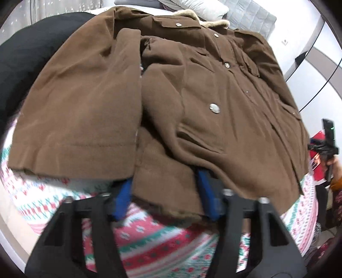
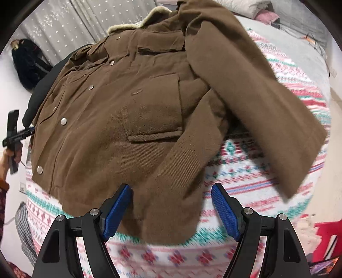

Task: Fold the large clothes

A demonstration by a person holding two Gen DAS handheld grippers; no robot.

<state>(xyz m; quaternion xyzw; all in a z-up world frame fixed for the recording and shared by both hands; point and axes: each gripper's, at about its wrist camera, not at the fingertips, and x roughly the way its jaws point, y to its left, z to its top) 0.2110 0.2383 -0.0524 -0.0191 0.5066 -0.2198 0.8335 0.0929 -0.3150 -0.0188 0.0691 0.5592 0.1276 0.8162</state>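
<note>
A brown coat (image 1: 213, 128) with metal snaps and a pale fleece collar (image 1: 213, 21) lies front up on the patterned bed cover (image 1: 149, 235). In the left wrist view one sleeve (image 1: 74, 107) lies flat on the left. My left gripper (image 1: 164, 195) is at the coat's near hem, and bunched brown fabric fills the gap between its blue pads (image 1: 123, 198). In the right wrist view the coat (image 2: 117, 107) shows a patch pocket (image 2: 154, 119), and the other sleeve (image 2: 256, 96) stretches right, blurred. My right gripper (image 2: 173, 211) stands open over the hem corner, with its right pad (image 2: 226, 213) apart from the cloth.
A black garment (image 1: 21, 53) lies beyond the coat on the left. Pillows (image 1: 203, 8) and a grey blanket (image 1: 250, 17) sit at the bed's head. A dark bag (image 2: 27, 62) rests by the curtain. A red stool (image 2: 327, 233) stands at the lower right. A hand (image 2: 12, 154) holds the other tool.
</note>
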